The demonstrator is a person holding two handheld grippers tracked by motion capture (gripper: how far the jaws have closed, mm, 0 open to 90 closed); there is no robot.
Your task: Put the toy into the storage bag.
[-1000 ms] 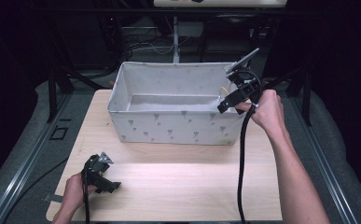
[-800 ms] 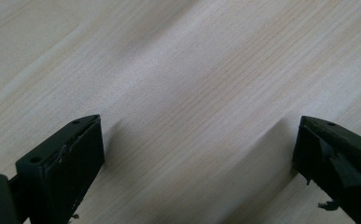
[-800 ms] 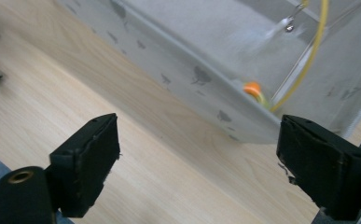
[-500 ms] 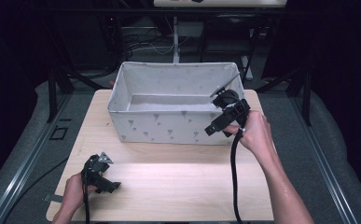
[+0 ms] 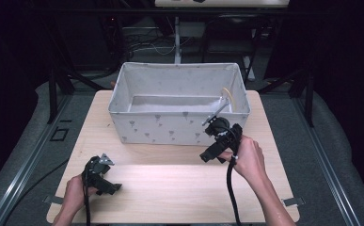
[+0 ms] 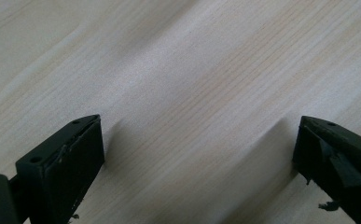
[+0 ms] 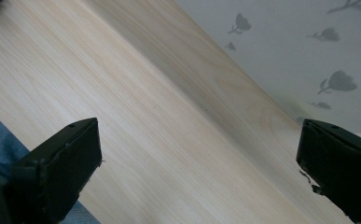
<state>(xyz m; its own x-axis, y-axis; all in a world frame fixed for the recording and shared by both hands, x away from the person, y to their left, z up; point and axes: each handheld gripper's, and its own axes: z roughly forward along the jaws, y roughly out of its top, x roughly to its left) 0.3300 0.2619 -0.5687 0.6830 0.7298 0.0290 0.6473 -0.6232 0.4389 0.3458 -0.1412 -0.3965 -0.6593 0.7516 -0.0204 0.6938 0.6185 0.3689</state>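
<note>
Withdrawn from the fabric bin, the right gripper now hangs over the tabletop before it; the left gripper stays put. Left gripper view: fingers spread, empty, over wood. Right gripper view: fingers spread, empty, bin wall beyond.

A dim lab recording rig: a pale wooden table inside black metal frame struts, tangled cables on the far floor.
</note>
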